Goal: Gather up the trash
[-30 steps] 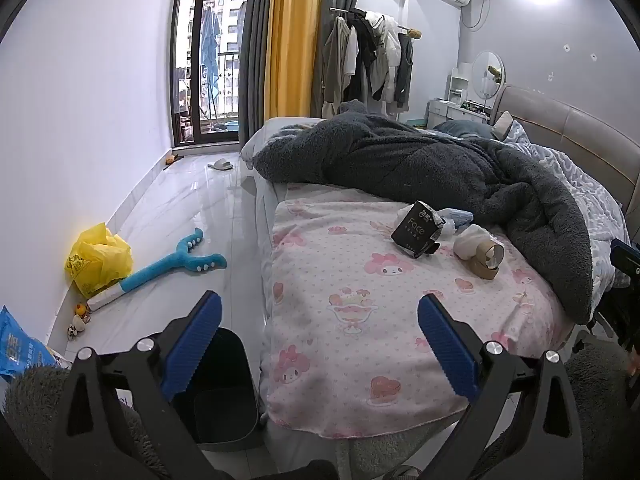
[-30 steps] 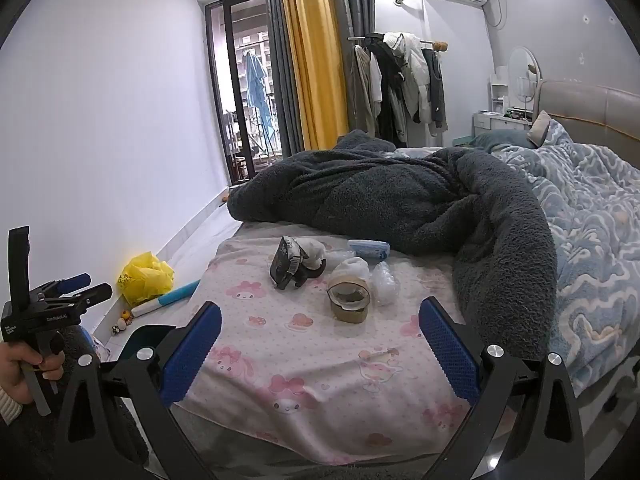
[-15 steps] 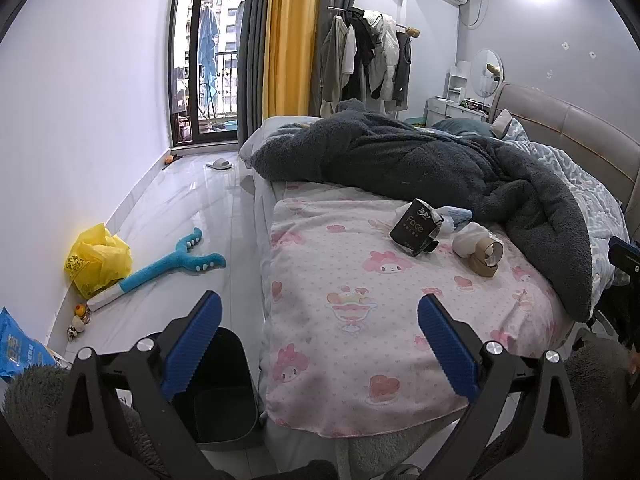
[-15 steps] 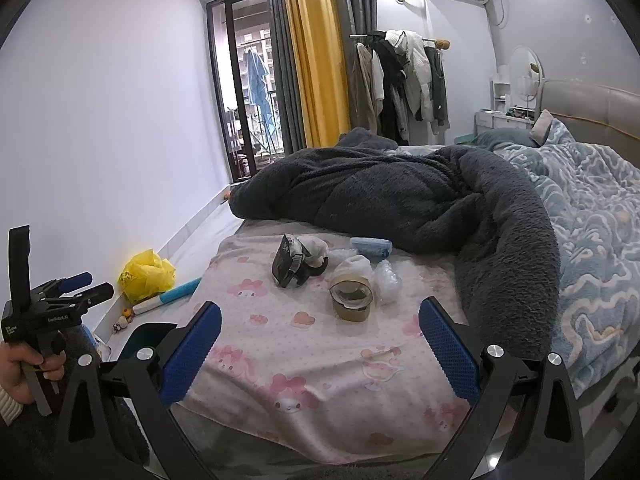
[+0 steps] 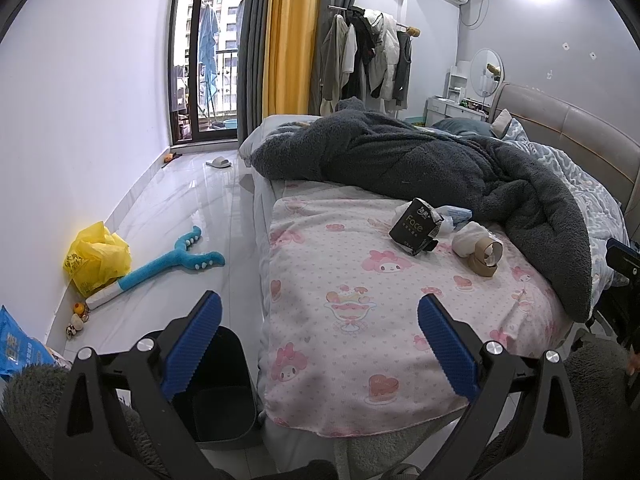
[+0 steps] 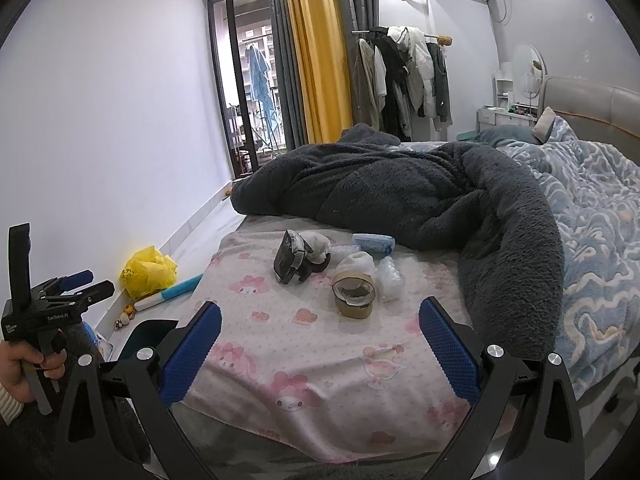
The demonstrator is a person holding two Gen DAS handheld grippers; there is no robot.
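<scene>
Trash cluster on the pink printed sheet point(image 6: 304, 344): a black wrapper marked "Face" point(image 5: 416, 227), a brown tape roll point(image 6: 354, 294) lying just beside a white crumpled wad point(image 6: 356, 261), a clear plastic scrap point(image 6: 390, 278) touching the roll's far side, and a pale blue packet point(image 6: 374, 242) against the grey fleece blanket point(image 6: 400, 196). All pieces are resting untouched near the middle of the bed.

The right gripper point(image 6: 320, 350) is easing toward this cluster: over the last second the tape roll is sitting slightly lower and larger between its blue pads point(image 6: 192, 354), which are spread wide and holding nothing. The left gripper point(image 5: 320, 350) is drifting only a little; its jaws are likewise spread wide and empty, and the dark bin point(image 5: 224, 396) is standing on the floor at the bed's near corner, below its left pad.

Judged from this, the approach is under way and no item is yet collected; the roll appears the likeliest first pick. On the floor beyond, a yellow bag point(image 5: 98, 258) and a blue toy point(image 5: 176, 262) are lying by the wall.
</scene>
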